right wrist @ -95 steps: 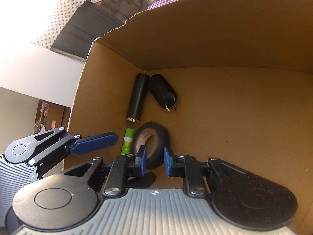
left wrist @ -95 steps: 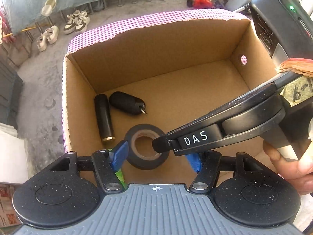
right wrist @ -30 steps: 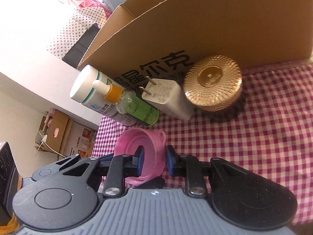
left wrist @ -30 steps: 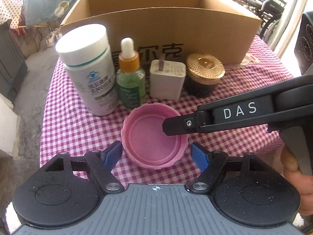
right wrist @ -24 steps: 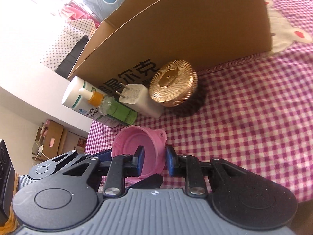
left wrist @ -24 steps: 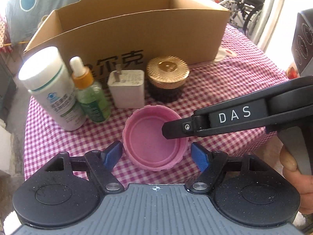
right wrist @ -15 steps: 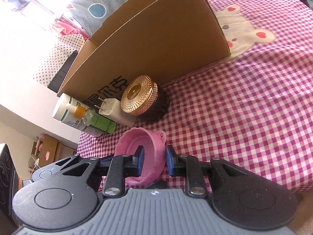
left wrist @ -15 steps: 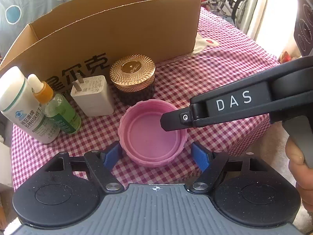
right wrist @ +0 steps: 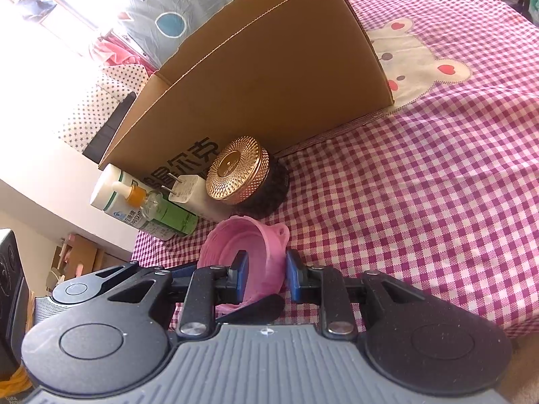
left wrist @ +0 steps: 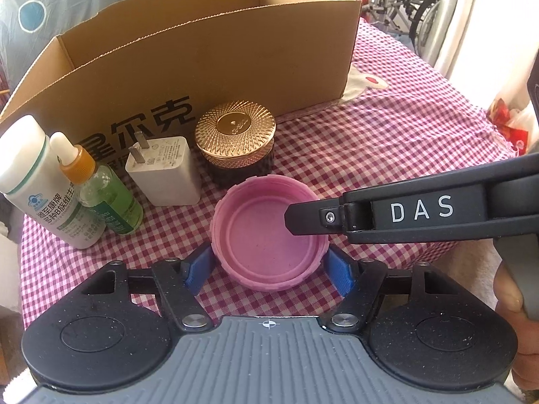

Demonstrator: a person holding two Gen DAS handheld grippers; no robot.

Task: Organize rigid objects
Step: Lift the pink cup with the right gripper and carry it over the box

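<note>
A pink plastic lid [left wrist: 269,232] lies open side up on the checked tablecloth. My left gripper [left wrist: 269,266] is open, its blue pads on either side of the lid's near edge. My right gripper [right wrist: 266,274] straddles the lid's right wall [right wrist: 273,252], one finger inside, one outside, and looks shut on it; its arm crosses the left wrist view [left wrist: 404,213]. The cardboard box [left wrist: 202,67] stands behind.
In front of the box stand a white pill bottle [left wrist: 37,181], a green dropper bottle [left wrist: 101,192], a white plug charger [left wrist: 165,171] and a gold-lidded dark jar [left wrist: 235,141]. The tablecloth [right wrist: 421,185] runs to the right. Bicycles stand beyond the table.
Both grippers left the box, where tape, a key fob and a tube lay, and came down at the pink lid. In the last second they shifted right along the table.
</note>
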